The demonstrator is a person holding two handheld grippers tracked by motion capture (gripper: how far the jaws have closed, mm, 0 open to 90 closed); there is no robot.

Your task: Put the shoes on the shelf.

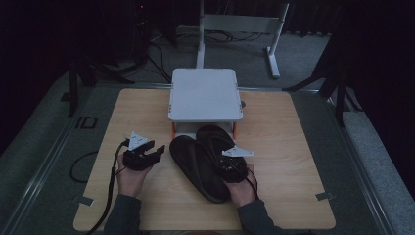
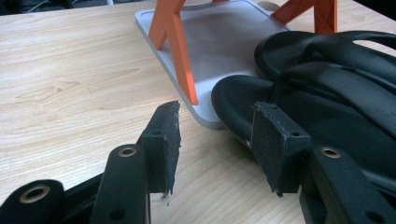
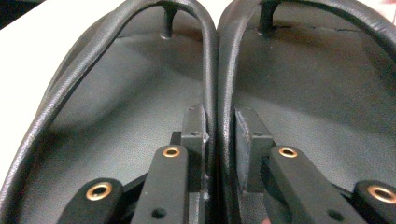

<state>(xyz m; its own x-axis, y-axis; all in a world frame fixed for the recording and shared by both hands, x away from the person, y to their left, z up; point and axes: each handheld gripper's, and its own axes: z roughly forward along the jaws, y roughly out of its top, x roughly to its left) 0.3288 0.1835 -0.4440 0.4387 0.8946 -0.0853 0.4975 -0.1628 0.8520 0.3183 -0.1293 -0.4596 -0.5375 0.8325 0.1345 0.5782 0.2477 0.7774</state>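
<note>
Two black flip-flops lie side by side on the wooden table, the left one (image 1: 192, 164) beside the right one (image 1: 214, 135), toes under a small stand. My right gripper (image 1: 227, 162) sits over their heel ends. In the right gripper view, my right gripper (image 3: 219, 126) is shut on the two inner straps, the left strap (image 3: 211, 70) and the right strap (image 3: 225, 70), pinched together. My left gripper (image 1: 155, 148) rests on the table just left of the flip-flops. It stands open (image 2: 217, 135) with nothing between its jaws, and the left flip-flop's edge (image 2: 238, 100) lies just beyond its right jaw.
A white two-level stand (image 1: 205, 93) with orange legs (image 2: 180, 51) stands at the table's far middle; its grey lower plate (image 2: 219, 42) reaches under the flip-flops' toes. Bare wooden table (image 1: 284, 161) spreads left and right. Cables and a white frame lie beyond the far edge.
</note>
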